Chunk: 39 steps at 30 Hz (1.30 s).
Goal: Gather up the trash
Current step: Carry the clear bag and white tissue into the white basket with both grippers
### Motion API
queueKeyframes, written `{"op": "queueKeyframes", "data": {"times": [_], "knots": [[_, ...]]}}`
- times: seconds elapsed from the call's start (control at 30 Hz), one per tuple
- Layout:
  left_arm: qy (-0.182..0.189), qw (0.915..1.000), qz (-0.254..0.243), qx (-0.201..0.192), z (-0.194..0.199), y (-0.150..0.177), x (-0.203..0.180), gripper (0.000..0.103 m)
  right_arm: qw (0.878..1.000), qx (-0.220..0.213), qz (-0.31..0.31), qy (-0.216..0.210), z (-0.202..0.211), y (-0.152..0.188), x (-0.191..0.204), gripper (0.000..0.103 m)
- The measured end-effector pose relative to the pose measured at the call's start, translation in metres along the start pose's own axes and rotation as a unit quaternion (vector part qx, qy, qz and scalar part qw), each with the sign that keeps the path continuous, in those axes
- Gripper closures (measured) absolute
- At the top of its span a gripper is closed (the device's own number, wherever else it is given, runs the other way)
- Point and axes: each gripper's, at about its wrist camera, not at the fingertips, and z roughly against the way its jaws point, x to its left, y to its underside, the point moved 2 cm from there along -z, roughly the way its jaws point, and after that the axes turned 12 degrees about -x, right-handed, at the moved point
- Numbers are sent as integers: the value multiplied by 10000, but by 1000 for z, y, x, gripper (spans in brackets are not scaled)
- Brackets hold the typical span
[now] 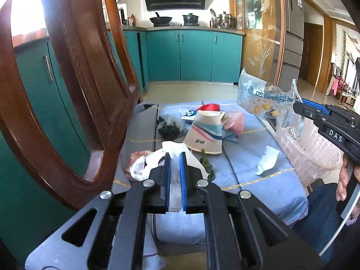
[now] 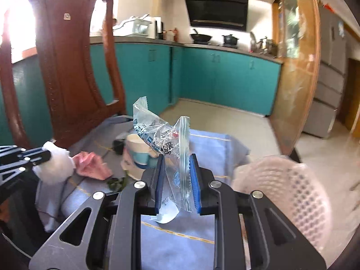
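Note:
My left gripper (image 1: 175, 158) is shut on a crumpled white tissue (image 1: 174, 149), held a little above the blue tablecloth (image 1: 252, 139). In the right wrist view the left gripper (image 2: 47, 155) comes in from the left with that tissue (image 2: 56, 168). My right gripper (image 2: 177, 160) is shut on a clear printed plastic wrapper (image 2: 155, 130), which stands up between its pads. The left wrist view shows the right gripper (image 1: 300, 105) at the right, holding the wrapper (image 1: 263, 96) in the air. A paper cup (image 1: 205, 132) lies tipped on the cloth.
A pink perforated basket (image 2: 292, 191) stands at the table's right edge. On the cloth lie a pink tissue (image 2: 92, 165), a black crumpled bag (image 1: 168, 128), green leaves (image 1: 207, 163) and a white paper scrap (image 1: 267, 159). A wooden chair back (image 1: 74, 78) rises close on the left.

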Motion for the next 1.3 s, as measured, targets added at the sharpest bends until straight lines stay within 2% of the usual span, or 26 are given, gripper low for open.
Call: {"op": "queueKeyframes", "data": {"times": [0.17, 0.7, 1.0, 1.13, 1.3], "knots": [[37, 9999, -55, -125, 8, -5, -5, 94, 9992, -65, 173, 360, 15, -4, -1, 80], [106, 9993, -41, -370, 19, -18, -8, 94, 9985, -156, 204, 486, 28, -5, 0, 80], [249, 9970, 21, -731, 25, -44, -9, 94, 9964, -314, 76, 782, 39, -12, -19, 80], [382, 9964, 9, -755, 21, -49, -19, 94, 9955, -296, 19, 897, 41, -7, -28, 80], [609, 9947, -78, -826, 16, -58, -38, 94, 9908, -424, -135, 1275, 56, -8, -55, 80]]}}
